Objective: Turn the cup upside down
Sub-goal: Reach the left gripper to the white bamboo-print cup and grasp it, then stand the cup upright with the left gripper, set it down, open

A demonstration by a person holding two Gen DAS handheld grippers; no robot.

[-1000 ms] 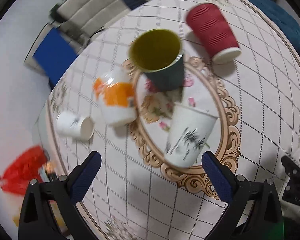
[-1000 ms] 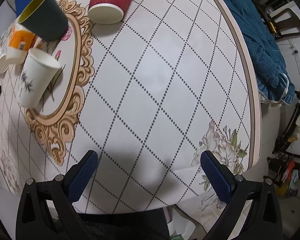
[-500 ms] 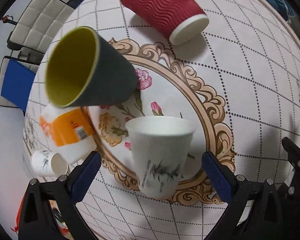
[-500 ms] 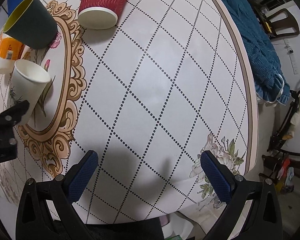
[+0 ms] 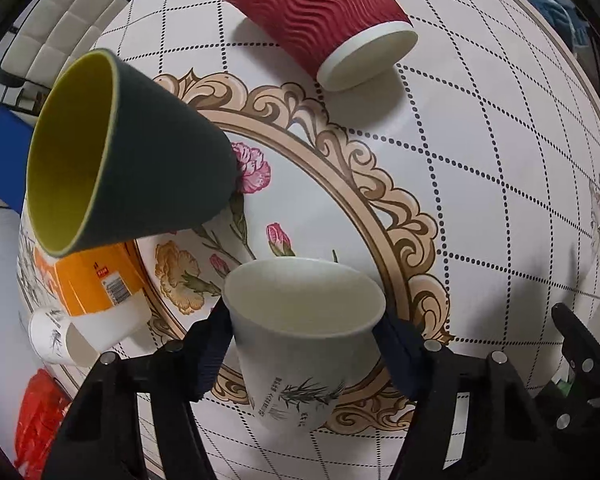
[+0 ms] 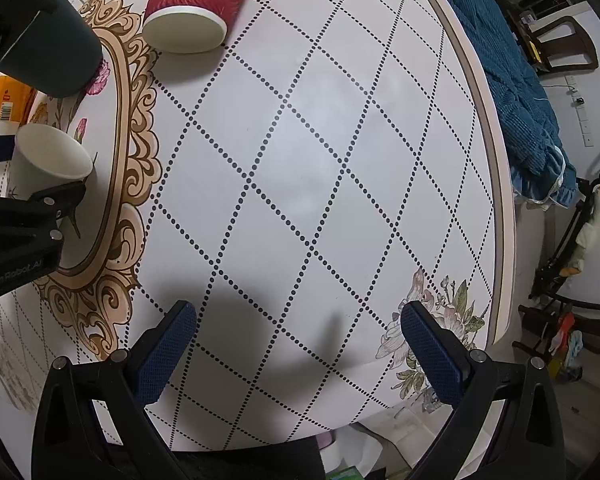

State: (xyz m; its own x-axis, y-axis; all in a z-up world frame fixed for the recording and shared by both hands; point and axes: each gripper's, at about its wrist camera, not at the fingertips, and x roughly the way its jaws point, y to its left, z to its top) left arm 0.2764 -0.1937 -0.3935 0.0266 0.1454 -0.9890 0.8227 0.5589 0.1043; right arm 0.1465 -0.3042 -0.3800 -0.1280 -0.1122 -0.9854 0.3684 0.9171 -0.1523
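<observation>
A white paper cup (image 5: pixel 300 340) with a grey plant print stands upright, mouth up, on the floral table centre. My left gripper (image 5: pixel 304 356) has its blue pads on both sides of the cup just below the rim, closed against its wall. The cup also shows in the right wrist view (image 6: pixel 46 164) with the left gripper's black body beside it. My right gripper (image 6: pixel 296 352) is open and empty above the table's near edge.
A dark cup with yellow inside (image 5: pixel 120 156) stands upright behind the white cup. A red ripple cup (image 5: pixel 312 20) stands upside down further back. An orange-and-white cup (image 5: pixel 96 292) and a small white cup (image 5: pixel 56 340) lie left. A blue quilt (image 6: pixel 520 92) lies beyond the table rim (image 6: pixel 496 184).
My left gripper has moved forward and down over the white cup and its pads have closed in from wide open onto the cup's sides. My right gripper has barely moved.
</observation>
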